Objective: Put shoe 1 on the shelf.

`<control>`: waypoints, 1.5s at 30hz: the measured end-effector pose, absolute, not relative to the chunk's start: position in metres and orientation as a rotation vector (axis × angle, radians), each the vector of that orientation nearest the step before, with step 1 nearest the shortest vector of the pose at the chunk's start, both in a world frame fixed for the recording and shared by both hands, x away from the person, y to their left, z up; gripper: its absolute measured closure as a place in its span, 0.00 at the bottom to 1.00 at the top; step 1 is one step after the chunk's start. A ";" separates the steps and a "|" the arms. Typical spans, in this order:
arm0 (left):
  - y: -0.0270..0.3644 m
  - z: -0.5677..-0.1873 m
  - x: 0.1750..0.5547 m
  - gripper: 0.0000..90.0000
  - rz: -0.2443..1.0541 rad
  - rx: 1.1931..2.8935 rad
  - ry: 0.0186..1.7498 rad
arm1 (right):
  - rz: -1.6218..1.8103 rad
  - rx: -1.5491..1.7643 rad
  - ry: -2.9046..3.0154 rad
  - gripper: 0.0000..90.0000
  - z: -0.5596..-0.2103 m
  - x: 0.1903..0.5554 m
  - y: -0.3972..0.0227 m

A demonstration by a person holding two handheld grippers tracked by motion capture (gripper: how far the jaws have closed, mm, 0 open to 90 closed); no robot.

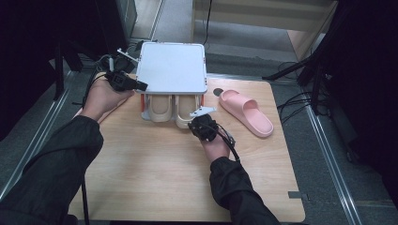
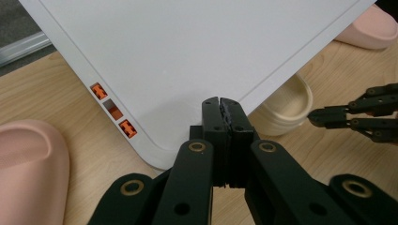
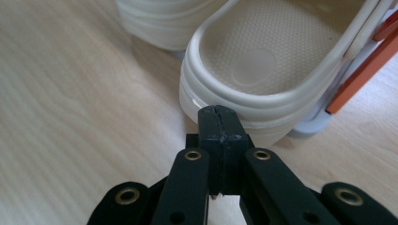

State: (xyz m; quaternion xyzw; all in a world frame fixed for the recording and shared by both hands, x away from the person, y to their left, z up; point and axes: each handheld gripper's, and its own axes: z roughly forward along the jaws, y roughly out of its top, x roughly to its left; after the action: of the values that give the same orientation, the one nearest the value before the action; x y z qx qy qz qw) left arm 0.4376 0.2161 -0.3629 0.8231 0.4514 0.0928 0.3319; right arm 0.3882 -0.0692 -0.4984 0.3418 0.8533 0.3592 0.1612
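Observation:
A small white rack (image 1: 172, 65) with orange posts stands at the back of the wooden table. Two beige slippers lie under its flat top, heels toward me: the left one (image 1: 160, 108) and the right one (image 1: 184, 111). My left gripper (image 1: 140, 86) is shut and empty, its tips at the rack top's front left corner; in the left gripper view the shut jaws (image 2: 220, 101) lie over the white top (image 2: 187, 47). My right gripper (image 1: 193, 123) is shut and empty, its tips (image 3: 219, 110) against the heel rim of the right beige slipper (image 3: 263, 61).
A pink slipper (image 1: 246, 112) lies on the table to the right of the rack. Another pink slipper (image 2: 28, 159) lies near my left hand. Bare wood stretches in front of the rack. Stands and cables sit on the floor around the table.

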 end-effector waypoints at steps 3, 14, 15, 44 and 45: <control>0.216 -0.363 0.438 0.99 0.239 2.150 1.176 | 1.034 0.951 2.415 1.00 -0.501 0.399 -0.062; 0.215 -0.363 0.436 0.99 0.260 2.154 1.176 | 1.106 0.995 2.411 1.00 -0.505 0.410 -0.065; 0.215 -0.363 0.436 0.99 0.268 2.155 1.176 | 1.117 0.982 2.416 1.00 -0.504 0.409 -0.067; 0.240 -0.365 0.392 0.50 0.221 2.098 1.198 | 1.351 1.008 2.553 0.49 -0.473 0.336 -0.143; 0.242 -0.367 0.390 0.50 0.223 2.100 1.197 | 1.361 1.017 2.556 0.48 -0.472 0.335 -0.146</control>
State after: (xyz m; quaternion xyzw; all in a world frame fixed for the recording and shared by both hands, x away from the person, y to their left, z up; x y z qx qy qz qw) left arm 0.3896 0.2424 -0.3669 0.8105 0.4620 0.0859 0.3496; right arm 0.3349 -0.1457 -0.4720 0.3311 0.8323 0.4432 0.0359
